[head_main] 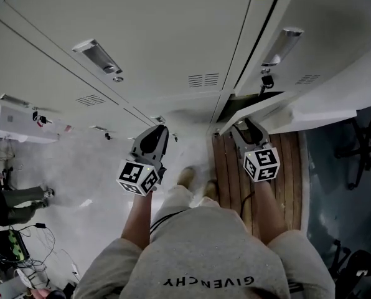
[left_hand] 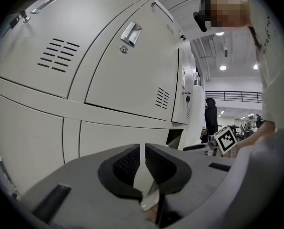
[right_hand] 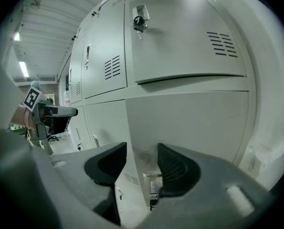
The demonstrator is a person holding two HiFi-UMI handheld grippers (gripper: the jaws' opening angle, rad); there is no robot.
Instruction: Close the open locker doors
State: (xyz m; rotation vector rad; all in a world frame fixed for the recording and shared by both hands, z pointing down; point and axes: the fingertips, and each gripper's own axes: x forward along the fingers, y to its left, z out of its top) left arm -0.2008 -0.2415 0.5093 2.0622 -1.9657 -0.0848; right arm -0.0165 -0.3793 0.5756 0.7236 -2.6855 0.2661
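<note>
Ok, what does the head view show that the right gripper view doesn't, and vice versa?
Head view only: the person's shoes, the wooden floor strip and the marker cube on the right gripper. Right gripper view only: ceiling lights and the latch on the edge of the open locker door, between that gripper's parted jaws. Both: the left gripper and grey lockers.

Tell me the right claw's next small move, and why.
Probably ease the right claw forward against the open lower door and push it toward its frame. Its jaws stand apart and empty, aimed at the door's face close to the latch edge. The head view shows that door standing out from the locker bank.
</note>
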